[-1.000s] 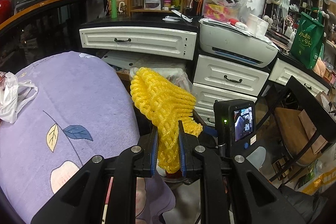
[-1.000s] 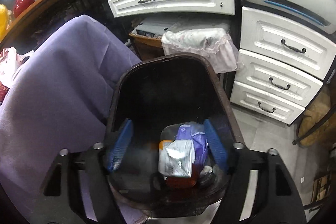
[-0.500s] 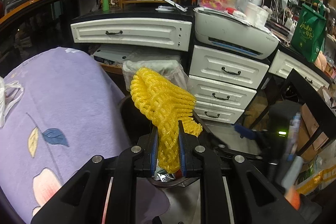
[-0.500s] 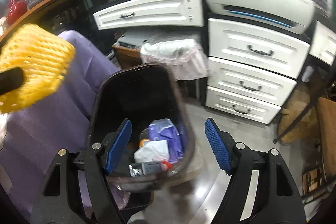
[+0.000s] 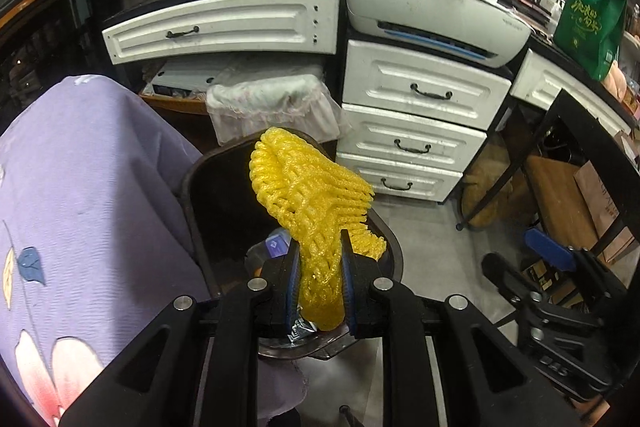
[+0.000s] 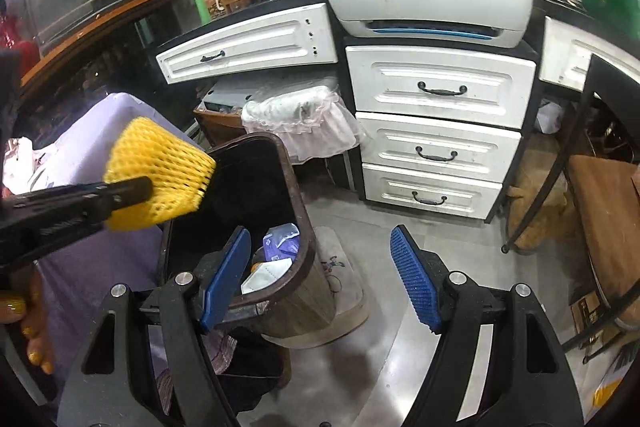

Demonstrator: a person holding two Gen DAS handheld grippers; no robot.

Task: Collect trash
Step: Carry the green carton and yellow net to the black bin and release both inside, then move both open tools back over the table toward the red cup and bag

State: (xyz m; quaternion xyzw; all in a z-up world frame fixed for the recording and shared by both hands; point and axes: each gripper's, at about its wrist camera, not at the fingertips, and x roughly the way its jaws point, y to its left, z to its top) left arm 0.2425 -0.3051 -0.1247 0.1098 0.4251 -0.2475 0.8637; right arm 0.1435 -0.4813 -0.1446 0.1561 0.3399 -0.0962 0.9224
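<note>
My left gripper is shut on a yellow foam net sleeve and holds it over the open dark brown trash bin. The sleeve also shows in the right wrist view, at the left above the bin. Inside the bin lie a purple wrapper and white paper scraps. My right gripper is open and empty, to the right of the bin, with its left finger over the bin's rim.
A purple flowered cover drapes a bulky shape left of the bin. White drawers and a printer stand behind. A second bin lined with a white bag sits under the desk. A dark metal frame stands at right on the grey floor.
My left gripper has carried the yellow sleeve forward and down over the bin's opening. My right gripper has drawn back and to the right, away from the bin's inside.
</note>
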